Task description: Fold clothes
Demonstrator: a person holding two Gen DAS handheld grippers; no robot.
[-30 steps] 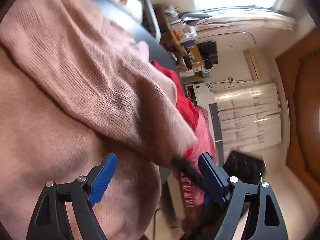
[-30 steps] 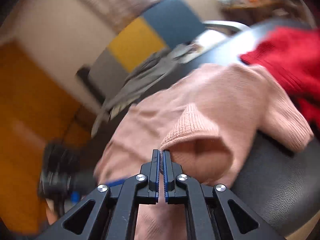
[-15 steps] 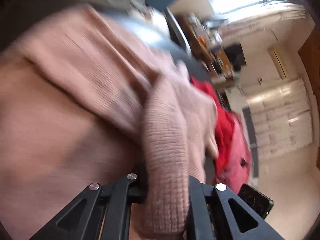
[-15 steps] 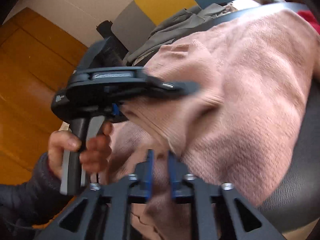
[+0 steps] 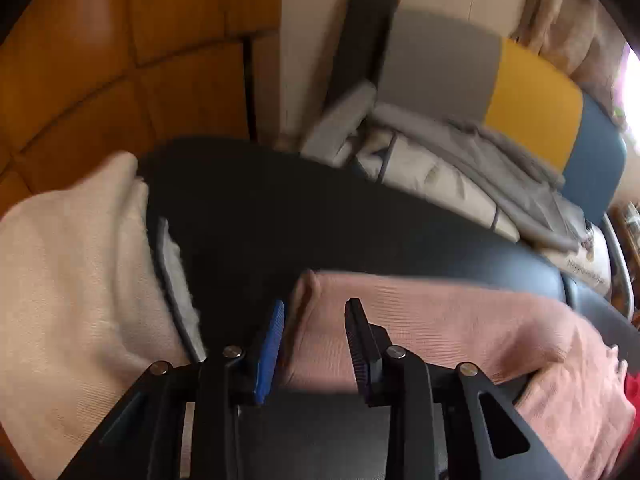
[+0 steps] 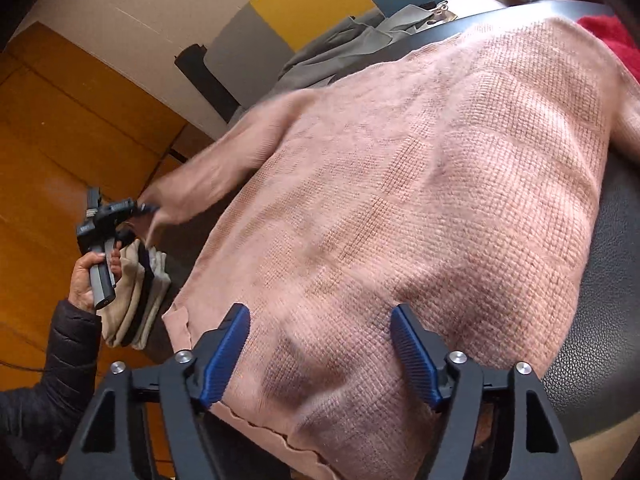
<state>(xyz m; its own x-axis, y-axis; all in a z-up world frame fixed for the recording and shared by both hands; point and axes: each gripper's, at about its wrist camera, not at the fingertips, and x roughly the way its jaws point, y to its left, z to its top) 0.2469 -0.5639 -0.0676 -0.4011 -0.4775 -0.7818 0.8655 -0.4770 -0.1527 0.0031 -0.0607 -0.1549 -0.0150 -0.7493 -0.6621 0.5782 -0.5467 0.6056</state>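
A pink knitted sweater (image 6: pixel 420 200) lies spread on a black padded table (image 6: pixel 612 280). The right gripper (image 6: pixel 320 344) hovers above its hem, jaws just opened wide, holding nothing. The left gripper (image 5: pixel 314 320), jaws reopening, straddles the sleeve cuff (image 5: pixel 308 304) unpinched.

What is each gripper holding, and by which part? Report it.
Right gripper: nothing; its jaws have just been opening over the hem of the pink sweater. Left gripper: the sleeve cuff sits between its jaws, just opening; a grip cannot be told.
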